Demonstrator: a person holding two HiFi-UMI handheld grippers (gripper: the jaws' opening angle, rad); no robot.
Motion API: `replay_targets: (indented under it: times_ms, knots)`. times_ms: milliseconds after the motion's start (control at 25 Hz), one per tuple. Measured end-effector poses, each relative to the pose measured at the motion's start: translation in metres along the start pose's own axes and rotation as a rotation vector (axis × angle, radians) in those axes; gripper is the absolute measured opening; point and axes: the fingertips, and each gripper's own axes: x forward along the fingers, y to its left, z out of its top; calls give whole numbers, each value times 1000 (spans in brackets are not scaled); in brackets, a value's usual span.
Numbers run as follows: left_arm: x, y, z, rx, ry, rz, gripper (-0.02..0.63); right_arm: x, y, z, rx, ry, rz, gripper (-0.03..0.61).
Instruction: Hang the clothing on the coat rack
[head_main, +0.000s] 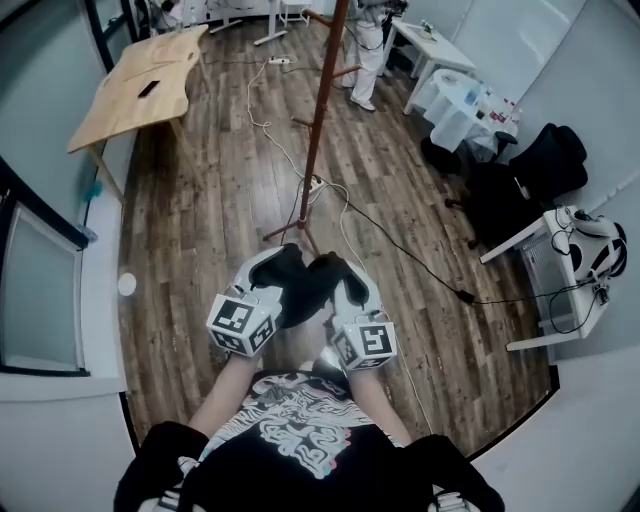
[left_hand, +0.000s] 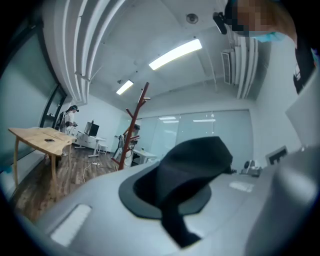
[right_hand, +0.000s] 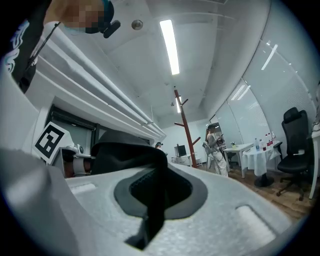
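A black piece of clothing (head_main: 305, 285) hangs bunched between my two grippers, close in front of the person's chest. The left gripper (head_main: 278, 262) is shut on one part of the fabric (left_hand: 195, 160), which sticks up out of its closed jaws (left_hand: 176, 192). My right gripper (head_main: 338, 268) is shut on another part of the fabric (right_hand: 127, 152), with a strip caught in the seam (right_hand: 152, 200). The coat rack (head_main: 318, 130), a red-brown pole with angled pegs, stands on the wood floor a step or two ahead; it also shows in the left gripper view (left_hand: 131, 131) and the right gripper view (right_hand: 186, 131).
A wooden table (head_main: 140, 85) stands at the far left and white tables (head_main: 430, 45) at the back right. A person in white (head_main: 365, 50) stands beyond the rack. Black office chairs (head_main: 540, 165) sit at the right. Cables (head_main: 400, 245) run across the floor near the rack's base.
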Motion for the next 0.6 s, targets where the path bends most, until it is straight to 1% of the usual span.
replay_targets:
  times_ms: [160, 280, 400, 520, 600]
  knots:
    - [2, -6, -1, 8, 2, 17, 2, -7, -11, 4, 31, -16, 10, 11]
    - [5, -11, 0, 6, 2, 25, 2, -12, -16, 6, 31, -11, 14, 11]
    - [10, -24, -2, 24, 0, 29, 2, -19, -24, 6, 23, -4, 16, 11]
    - [13, -37, -8, 38, 0, 27, 2, -26, -35, 3, 56, 0, 29, 11]
    - [15, -45, -11, 50, 3, 27, 2, -30, -39, 3, 58, 6, 38, 11]
